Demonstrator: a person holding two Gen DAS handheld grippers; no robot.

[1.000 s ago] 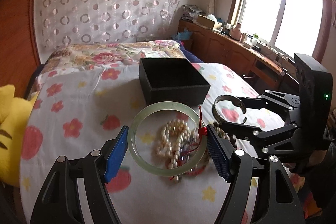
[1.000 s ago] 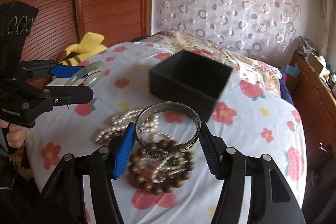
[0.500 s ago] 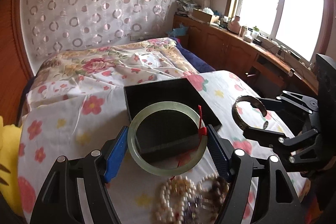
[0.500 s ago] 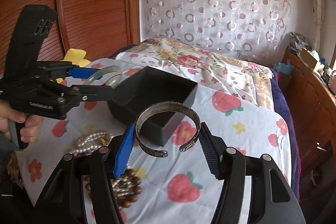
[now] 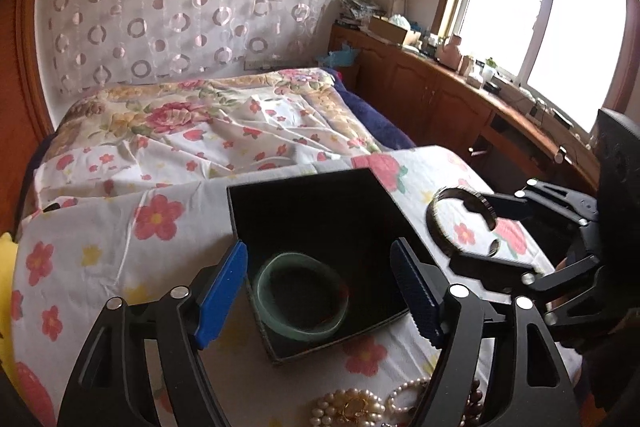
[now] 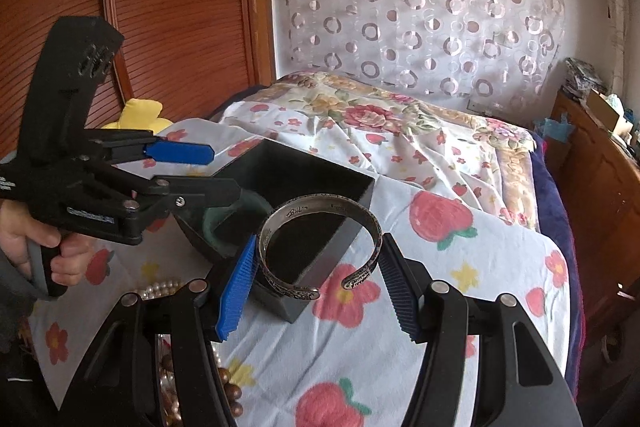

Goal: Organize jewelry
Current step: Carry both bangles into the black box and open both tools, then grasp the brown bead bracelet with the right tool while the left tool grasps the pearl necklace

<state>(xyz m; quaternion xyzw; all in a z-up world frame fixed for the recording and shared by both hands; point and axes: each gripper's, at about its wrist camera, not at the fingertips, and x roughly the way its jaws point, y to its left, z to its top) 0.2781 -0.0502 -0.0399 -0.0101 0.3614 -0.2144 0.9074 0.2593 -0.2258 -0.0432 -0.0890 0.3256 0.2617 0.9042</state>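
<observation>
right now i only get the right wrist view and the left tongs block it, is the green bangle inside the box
observer: Yes. The left wrist view shows the whole green bangle down inside the black box, near its front corner, though blurred.
operator: are the left tongs off it
observer: The left tongs are opening, and neither pad touches the bangle, which sits below them.
operator: is my cuff over the box
observer: No. From that side, the silver cuff in the right tongs hangs beside the box's right wall, over the flowered sheet.
</observation>
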